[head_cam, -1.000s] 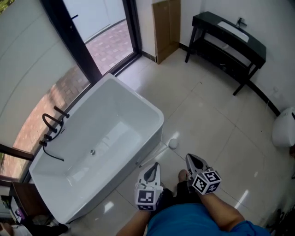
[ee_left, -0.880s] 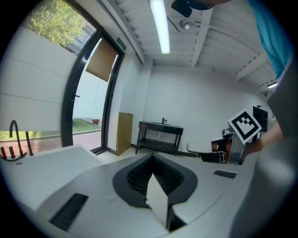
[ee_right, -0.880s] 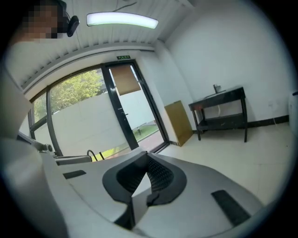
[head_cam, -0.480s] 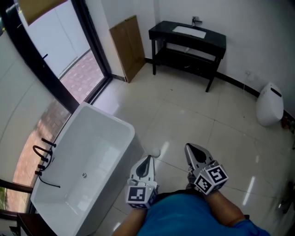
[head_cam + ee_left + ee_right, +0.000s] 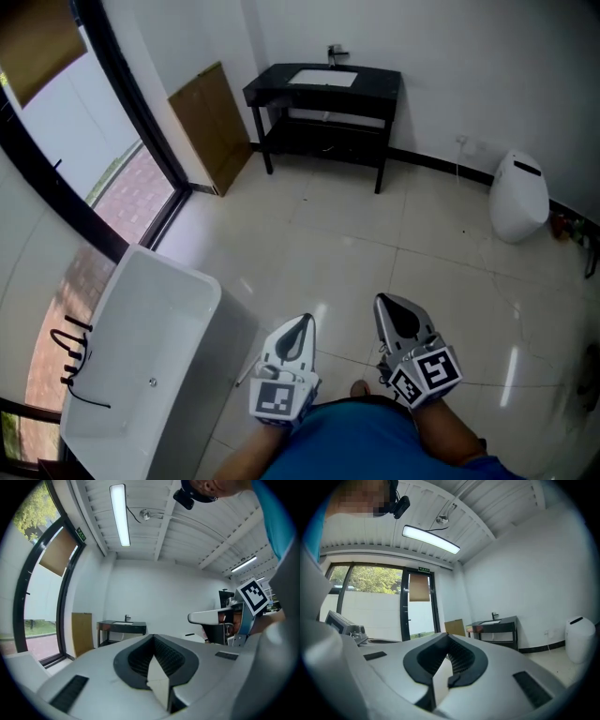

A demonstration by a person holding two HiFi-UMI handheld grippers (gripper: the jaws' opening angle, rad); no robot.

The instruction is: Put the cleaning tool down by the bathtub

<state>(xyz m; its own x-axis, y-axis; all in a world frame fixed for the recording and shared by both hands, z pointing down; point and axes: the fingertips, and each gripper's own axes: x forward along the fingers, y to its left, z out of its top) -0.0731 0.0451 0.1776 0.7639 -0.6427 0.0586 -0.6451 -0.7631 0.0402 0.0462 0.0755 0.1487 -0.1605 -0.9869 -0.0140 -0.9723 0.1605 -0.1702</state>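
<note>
The white bathtub [image 5: 169,319] stands at the lower left of the head view. A thin pale stick [image 5: 242,377], which looks like the cleaning tool's handle, lies on the floor by the tub's near corner; the tool's head is hidden behind my left gripper. My left gripper [image 5: 302,322] is held low in front of the person's body, shut and empty, and in the left gripper view its jaws [image 5: 153,637] meet with nothing between them. Next to it my right gripper [image 5: 392,305] is also shut and empty, with its jaws [image 5: 449,635] closed together.
A black vanity table with a sink [image 5: 323,89] stands against the far wall. A brown board [image 5: 211,127] leans beside the dark-framed glass door [image 5: 122,103]. A white toilet [image 5: 518,197] is at the right. A black faucet [image 5: 73,361] sits on the tub's rim. Pale floor tiles [image 5: 394,244] lie ahead.
The head view has swung up and to the right: the tub slid to the lower left, the vanity and toilet came fully into view. The tool's round head is out of sight.
</note>
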